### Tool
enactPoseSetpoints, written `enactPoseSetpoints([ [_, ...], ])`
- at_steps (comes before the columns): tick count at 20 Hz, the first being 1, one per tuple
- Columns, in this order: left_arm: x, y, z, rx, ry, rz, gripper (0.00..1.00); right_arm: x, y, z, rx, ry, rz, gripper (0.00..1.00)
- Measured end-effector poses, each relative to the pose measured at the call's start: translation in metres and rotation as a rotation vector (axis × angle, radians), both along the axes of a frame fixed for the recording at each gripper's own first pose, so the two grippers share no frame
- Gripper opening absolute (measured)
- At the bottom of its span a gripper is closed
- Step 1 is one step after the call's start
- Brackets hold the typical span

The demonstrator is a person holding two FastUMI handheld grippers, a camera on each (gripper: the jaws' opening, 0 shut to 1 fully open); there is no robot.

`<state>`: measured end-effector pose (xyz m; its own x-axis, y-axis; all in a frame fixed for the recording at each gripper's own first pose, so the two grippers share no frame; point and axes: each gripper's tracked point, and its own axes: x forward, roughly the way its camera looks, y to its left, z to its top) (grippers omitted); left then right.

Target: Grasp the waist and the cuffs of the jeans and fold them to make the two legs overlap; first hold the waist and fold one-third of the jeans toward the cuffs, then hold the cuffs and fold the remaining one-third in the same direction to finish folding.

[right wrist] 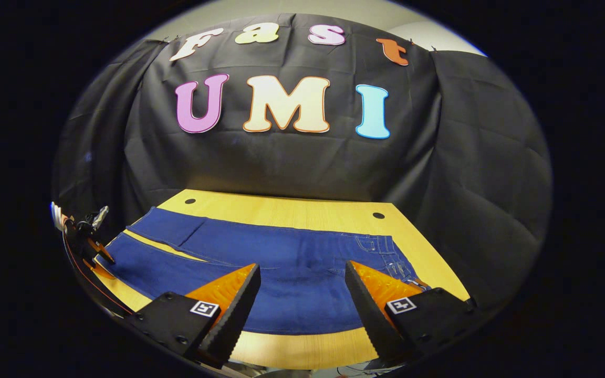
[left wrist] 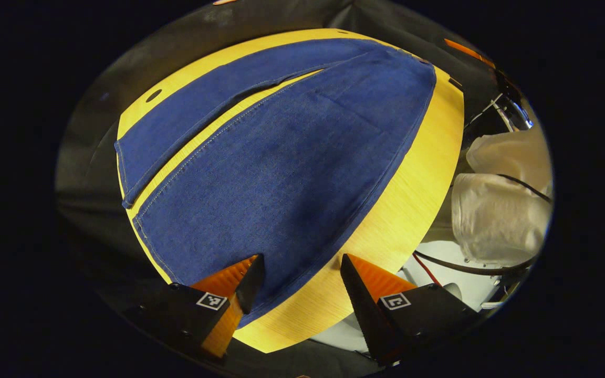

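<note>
In the left gripper view, nearest us, the left gripper [left wrist: 302, 283] stands wide apart with nothing between its fingers; its one finger overlaps the near leg of the jeans [left wrist: 281, 173] close to the cuff at about seven o'clock, the other hangs over bare table [left wrist: 413, 210] at five o'clock; we cannot tell whether either touches down. Beyond the fingers the jeans lie flat, both legs spread side by side with a strip of table between them, running up toward twelve o'clock where they join; at three o'clock, off the table's edge, sits a pale bundle [left wrist: 497, 220] with cables over it.

In the right gripper view the right gripper [right wrist: 301, 294] is likewise spread wide and empty, hovering over the near edge of the jeans [right wrist: 292, 283]; the waist [right wrist: 386, 252] lies toward four o'clock of the cloth, just beyond the finger on that side; the cuffs reach out to nine o'clock, where the other gripper shows small at the table's end; farther off the table [right wrist: 292, 210] runs to the black cloth wall [right wrist: 292, 163] at twelve.

We judge the first step barely begun: the legs do not yet overlap. The next move, as we read it, calls for the left to close on a cuff and the right on the waist, then both to carry one leg across onto the other.
</note>
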<state>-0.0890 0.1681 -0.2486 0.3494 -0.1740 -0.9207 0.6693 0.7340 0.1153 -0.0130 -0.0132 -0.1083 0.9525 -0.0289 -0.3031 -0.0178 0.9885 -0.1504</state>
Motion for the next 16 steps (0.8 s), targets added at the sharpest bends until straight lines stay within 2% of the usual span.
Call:
enactPoseSetpoints([
  [3, -0.002, 0.000, 0.001, 0.043, 0.014, -0.049, 0.89, 0.002, 0.000, -0.005, -0.007, 0.019, -0.001, 0.99],
  [5, -0.002, 0.002, 0.000, 0.063, 0.035, -0.044, 0.88, 0.003, 0.001, -0.008, -0.008, 0.027, 0.001, 1.00],
  [8, -0.003, 0.001, -0.003, 0.081, 0.066, 0.005, 0.90, 0.003, 0.005, -0.013, 0.009, 0.033, 0.007, 1.00],
  [11, -0.003, -0.001, -0.002, 0.119, 0.082, -0.041, 0.88, 0.005, 0.012, -0.021, 0.014, 0.050, 0.021, 0.99],
  [12, -0.004, 0.001, -0.001, 0.124, 0.089, -0.035, 0.84, 0.006, 0.014, -0.022, 0.016, 0.054, 0.026, 1.00],
  [13, -0.004, 0.000, -0.002, 0.128, 0.099, -0.021, 0.84, 0.007, 0.016, -0.023, 0.018, 0.056, 0.033, 1.00],
  [15, -0.001, -0.001, -0.003, 0.127, 0.096, -0.014, 0.77, 0.007, 0.016, -0.023, 0.013, 0.053, 0.036, 0.99],
  [16, -0.002, -0.002, -0.004, 0.128, 0.092, -0.013, 0.66, 0.006, 0.017, -0.022, 0.012, 0.051, 0.038, 1.00],
])
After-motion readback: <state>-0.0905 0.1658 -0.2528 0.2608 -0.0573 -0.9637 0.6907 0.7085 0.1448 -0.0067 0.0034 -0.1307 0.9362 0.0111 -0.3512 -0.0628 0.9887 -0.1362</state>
